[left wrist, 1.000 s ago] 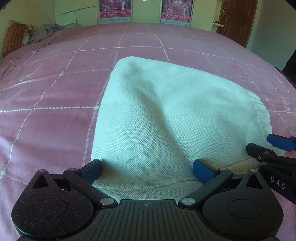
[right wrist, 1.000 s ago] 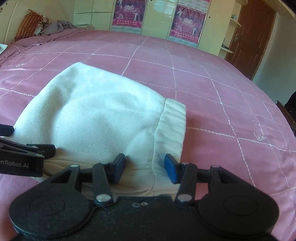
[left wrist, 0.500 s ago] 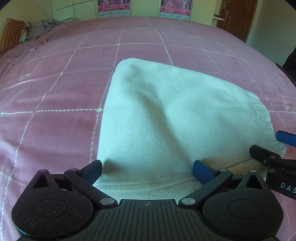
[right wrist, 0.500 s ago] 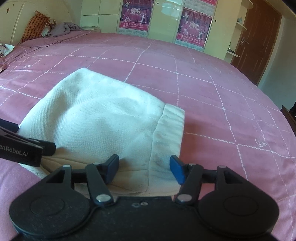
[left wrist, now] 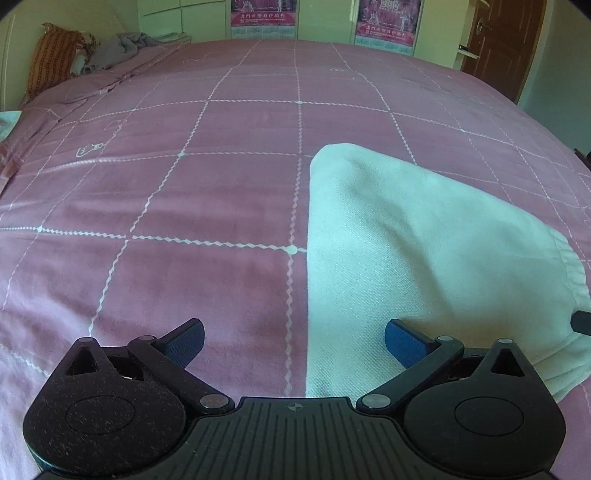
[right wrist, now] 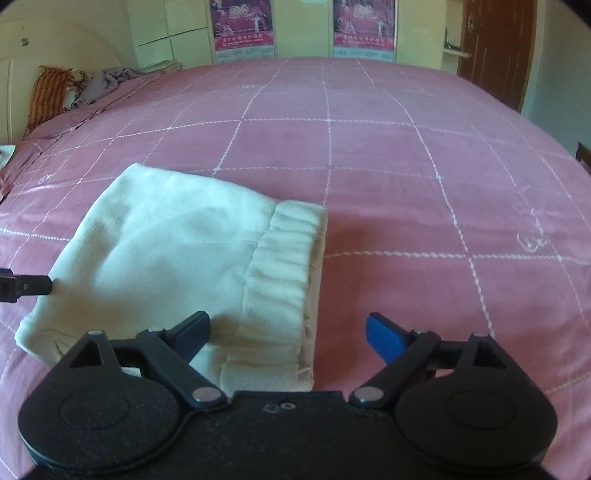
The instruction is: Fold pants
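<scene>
A wide bed (left wrist: 221, 177) fills most of both views, covered with a pink bedspread (right wrist: 406, 166) crossed by white zigzag lines in large squares. At its far left corner an orange striped pillow (left wrist: 50, 64) leans upright, with a crumpled grey cloth (left wrist: 118, 46) just beside it. Pale yellow-green cupboards (right wrist: 170, 40) line the far wall, and two purple posters (right wrist: 242, 27) hang on them side by side. A dark brown wooden door (left wrist: 506, 44) stands at the far right. Daylight falls softly across the bedspread, brighter toward the far side.
</scene>
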Tool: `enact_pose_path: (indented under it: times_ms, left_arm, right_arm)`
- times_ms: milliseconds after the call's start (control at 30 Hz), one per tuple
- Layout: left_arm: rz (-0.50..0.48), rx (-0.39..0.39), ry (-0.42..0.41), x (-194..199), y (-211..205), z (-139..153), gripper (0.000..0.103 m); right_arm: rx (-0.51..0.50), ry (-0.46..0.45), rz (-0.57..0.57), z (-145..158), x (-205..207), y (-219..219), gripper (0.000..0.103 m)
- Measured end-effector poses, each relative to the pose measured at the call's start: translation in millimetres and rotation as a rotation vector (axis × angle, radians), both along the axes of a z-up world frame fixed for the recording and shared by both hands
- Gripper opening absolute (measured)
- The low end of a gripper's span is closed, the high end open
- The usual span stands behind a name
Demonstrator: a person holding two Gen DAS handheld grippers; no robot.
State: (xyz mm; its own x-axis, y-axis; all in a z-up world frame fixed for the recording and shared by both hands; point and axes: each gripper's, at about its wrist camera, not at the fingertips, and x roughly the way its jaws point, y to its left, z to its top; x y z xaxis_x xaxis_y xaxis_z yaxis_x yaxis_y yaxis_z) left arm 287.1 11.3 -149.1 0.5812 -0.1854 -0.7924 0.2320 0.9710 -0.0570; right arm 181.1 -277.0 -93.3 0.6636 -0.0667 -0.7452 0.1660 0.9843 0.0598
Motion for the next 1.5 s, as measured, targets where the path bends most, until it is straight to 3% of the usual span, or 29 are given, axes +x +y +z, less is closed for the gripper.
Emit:
enact_pose_path:
  times_ms: [100,233,300,367,433,500,600,733,800,833,867,900,1000,1067,1133,1167,1233,1267,1367,1500]
  left_arm:
    - [-0.018,-0.064,0.056,10,4,-10,0.103]
    - [-0.021,-0.251,0.186,27,13,-29,0.103]
    - [-0.040,-0.284,0.199,31,12,-32,0.103]
    - [-0.082,-0.313,0.215,31,6,-34,0.100]
    - [-0.140,-0.375,0.250,30,-1,-34,0.077]
    - [-0.149,-0.388,0.252,27,-8,-33,0.074]
    - [-0.144,-0.417,0.245,25,-11,-37,0.074]
    - [-0.147,-0.457,0.251,30,-10,-43,0.079]
    - [-0.135,-0.471,0.267,30,-9,-40,0.079]
    - [-0.134,-0.495,0.269,29,-8,-37,0.078]
    - [-0.135,-0.519,0.263,27,-1,-31,0.069]
    - [-0.137,-0.527,0.255,26,2,-28,0.060]
    - [-0.132,-0.525,0.268,29,6,-34,0.057]
    - [-0.123,-0.517,0.275,33,4,-47,0.057]
    - [-0.121,-0.505,0.260,33,-4,-47,0.062]
    - [-0.120,-0.496,0.256,33,-10,-45,0.070]
    - [-0.124,-0.433,0.223,27,-23,-39,0.071]
    - [-0.129,-0.407,0.203,22,-27,-35,0.069]
    - [-0.101,-0.434,0.196,19,-17,-28,0.046]
    - [-0.103,-0.430,0.157,14,-11,-15,0.038]
  right_arm:
    - [0.152,0.037,-0.024,-12,4,-22,0.097]
    - [0.362,0.064,-0.043,-27,9,-49,0.101]
    - [0.430,0.063,-0.026,-30,11,-55,0.093]
    - [0.502,0.065,-0.007,-33,13,-60,0.072]
    - [0.588,0.081,-0.006,-37,16,-66,0.069]
    - [0.617,0.085,0.022,-38,17,-70,0.068]
    - [0.672,0.074,0.029,-41,16,-80,0.069]
    - [0.802,0.008,-0.007,-53,22,-88,0.087]
    - [0.792,-0.007,-0.011,-53,28,-84,0.086]
    - [0.779,-0.003,-0.010,-51,29,-82,0.078]
    - [0.780,0.004,-0.009,-50,28,-82,0.053]
    - [0.792,0.016,-0.005,-50,25,-84,0.045]
    - [0.868,0.001,0.013,-53,14,-94,0.044]
    - [0.860,0.013,0.012,-57,16,-94,0.049]
    - [0.892,0.014,-0.005,-64,22,-92,0.052]
    - [0.891,0.007,-0.010,-66,24,-89,0.052]
    - [0.861,-0.008,-0.020,-66,27,-83,0.052]
    - [0.847,-0.010,-0.027,-64,27,-81,0.050]
    - [0.814,-0.016,-0.038,-56,20,-77,0.042]
    - [0.810,-0.060,-0.020,-44,16,-67,0.040]
